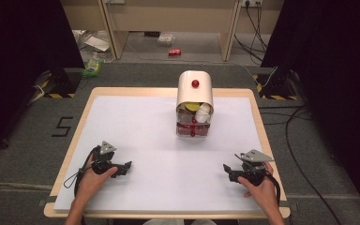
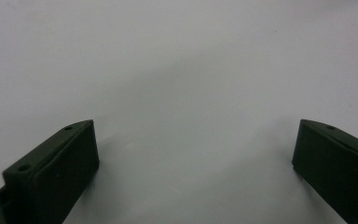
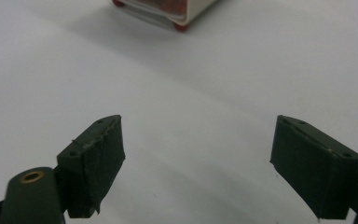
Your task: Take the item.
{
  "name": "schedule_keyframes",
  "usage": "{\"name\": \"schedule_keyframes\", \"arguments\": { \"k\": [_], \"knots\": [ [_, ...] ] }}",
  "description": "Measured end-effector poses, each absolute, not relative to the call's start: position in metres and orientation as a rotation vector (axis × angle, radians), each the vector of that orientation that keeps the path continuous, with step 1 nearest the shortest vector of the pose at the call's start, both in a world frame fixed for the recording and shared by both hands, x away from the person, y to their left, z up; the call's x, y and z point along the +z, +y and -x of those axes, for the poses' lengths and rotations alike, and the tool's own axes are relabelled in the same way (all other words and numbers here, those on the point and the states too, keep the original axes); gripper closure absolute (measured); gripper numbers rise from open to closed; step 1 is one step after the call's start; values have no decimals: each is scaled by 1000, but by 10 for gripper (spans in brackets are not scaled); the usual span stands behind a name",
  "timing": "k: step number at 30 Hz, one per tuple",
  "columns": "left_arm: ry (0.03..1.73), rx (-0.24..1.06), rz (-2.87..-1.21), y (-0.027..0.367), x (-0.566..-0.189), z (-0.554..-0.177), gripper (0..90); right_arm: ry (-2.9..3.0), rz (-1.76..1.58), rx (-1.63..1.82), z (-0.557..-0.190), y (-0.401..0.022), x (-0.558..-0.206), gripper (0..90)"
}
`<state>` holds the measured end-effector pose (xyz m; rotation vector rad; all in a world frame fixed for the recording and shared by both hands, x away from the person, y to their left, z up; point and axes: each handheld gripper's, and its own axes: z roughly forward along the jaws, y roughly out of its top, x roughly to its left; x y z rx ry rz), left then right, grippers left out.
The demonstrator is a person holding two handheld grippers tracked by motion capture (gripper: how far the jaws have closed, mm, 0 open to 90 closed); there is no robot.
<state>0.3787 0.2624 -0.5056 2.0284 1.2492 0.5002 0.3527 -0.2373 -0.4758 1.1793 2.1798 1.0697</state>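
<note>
Two claws, left claw (image 1: 126,165) and right claw (image 1: 227,168), gape empty; upright container (image 1: 195,104) faces them.

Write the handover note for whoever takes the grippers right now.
Left gripper: open, nothing between the jaws, resting low over the white sheet near the front left.
Right gripper: open, nothing held, near the front right, aimed toward the box.
Things: the cream box with a rounded lid and a red knob stands at the far middle of the table. Its front shows cups and other small items inside, plus red parts lower down.
Done: nothing visible; the box is untouched.
Left: reach forward to the box and start work on it, probably.
</note>
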Motion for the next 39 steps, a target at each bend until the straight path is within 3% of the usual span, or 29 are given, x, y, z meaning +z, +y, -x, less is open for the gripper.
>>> {"name": "schedule_keyframes", "arguments": {
  "k": [39],
  "knots": [
    [1250,499,-2024,262,-506,-379,0,2176,-844,1278,-396,-129,-377,181]
  ]
}}
